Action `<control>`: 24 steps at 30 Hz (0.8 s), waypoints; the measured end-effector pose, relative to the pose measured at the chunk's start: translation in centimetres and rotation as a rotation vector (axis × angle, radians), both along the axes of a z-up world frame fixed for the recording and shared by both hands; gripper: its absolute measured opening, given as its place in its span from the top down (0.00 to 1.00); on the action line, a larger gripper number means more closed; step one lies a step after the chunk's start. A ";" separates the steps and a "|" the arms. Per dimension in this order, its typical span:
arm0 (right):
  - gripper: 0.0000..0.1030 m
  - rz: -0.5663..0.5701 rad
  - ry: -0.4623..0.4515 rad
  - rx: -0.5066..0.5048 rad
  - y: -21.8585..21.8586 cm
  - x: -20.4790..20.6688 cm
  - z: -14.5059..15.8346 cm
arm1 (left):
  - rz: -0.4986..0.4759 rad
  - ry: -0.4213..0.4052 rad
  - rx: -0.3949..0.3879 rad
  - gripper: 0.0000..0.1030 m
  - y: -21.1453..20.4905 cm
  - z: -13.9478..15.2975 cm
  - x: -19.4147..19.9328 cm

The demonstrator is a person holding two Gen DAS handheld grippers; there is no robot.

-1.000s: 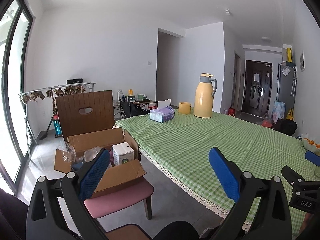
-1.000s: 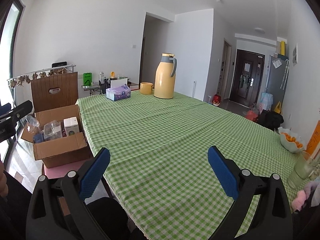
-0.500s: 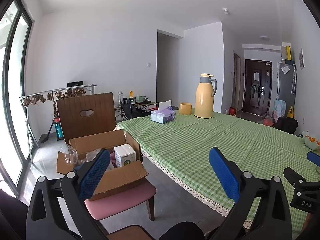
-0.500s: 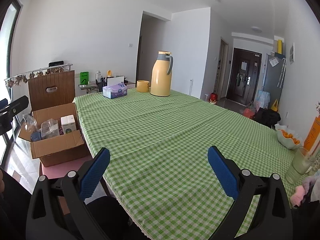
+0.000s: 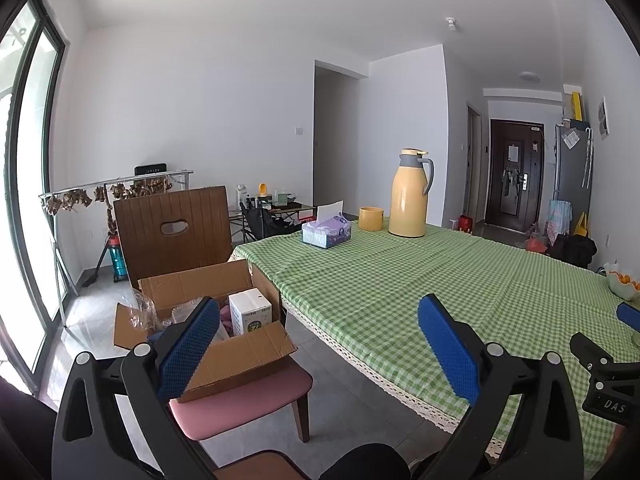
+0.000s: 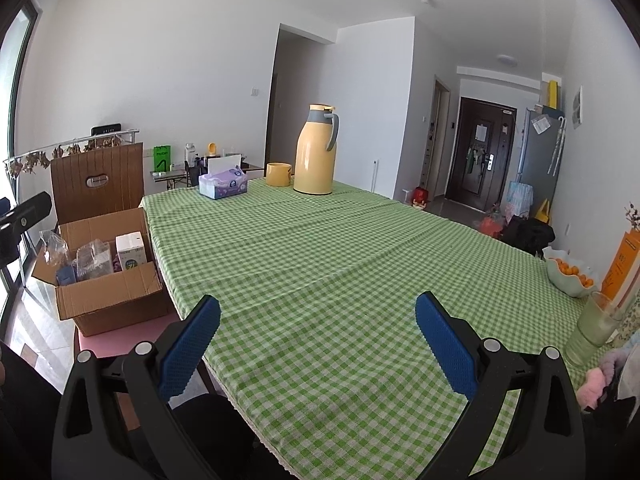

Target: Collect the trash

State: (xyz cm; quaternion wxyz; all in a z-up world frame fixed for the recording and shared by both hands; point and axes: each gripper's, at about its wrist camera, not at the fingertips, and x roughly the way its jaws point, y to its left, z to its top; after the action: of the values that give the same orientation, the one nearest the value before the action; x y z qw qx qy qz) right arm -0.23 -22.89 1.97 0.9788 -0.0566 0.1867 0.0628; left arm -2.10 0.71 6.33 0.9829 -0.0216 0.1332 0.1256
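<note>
At the far left, a cardboard box (image 5: 224, 344) is sitting open on the pink seat of a wooden chair (image 5: 244, 408) drawn up beside the desk (image 5: 400, 292); it is holding a white carton (image 5: 254, 312) and crumpled clear plastic wrappers (image 6: 94, 262), the only trash-like things showing. The left tongs (image 5: 318, 346) are hovering over the gap between chair and desk with their blue pads spread wide apart, gripping nothing and touching nothing. Further right, the right tongs (image 6: 318, 346) are hanging above the near part of the green checked cloth, equally wide open and empty. At the far end of the desk a tissue box (image 6: 223, 186), a yellow cup (image 6: 279, 174) and a tall yellow thermos jug (image 6: 316, 150) are standing close together. At the right edge, a bowl of oranges (image 6: 570, 276) and a glass (image 6: 592, 326) are sitting near a pink fluffy item (image 6: 598, 380).
</note>
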 end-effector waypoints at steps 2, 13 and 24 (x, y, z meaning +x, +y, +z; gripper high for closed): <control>0.09 0.001 0.011 0.000 0.0 0.1 -0.1 | 0.000 -0.002 0.005 0.06 0.0 0.0 0.0; 0.09 -0.003 0.011 0.014 -0.4 0.0 -0.3 | 0.001 -0.004 0.009 0.06 -0.2 -0.2 0.0; 0.09 -0.002 0.010 0.024 -0.6 -0.1 -0.2 | -0.006 0.006 -0.006 0.06 0.3 -0.4 0.2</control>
State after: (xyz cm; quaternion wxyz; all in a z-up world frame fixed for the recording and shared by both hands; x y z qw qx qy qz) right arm -0.29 -23.53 1.74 0.9785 -0.0445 0.1911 0.0642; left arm -1.94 1.03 5.93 0.9827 -0.0237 0.1367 0.1224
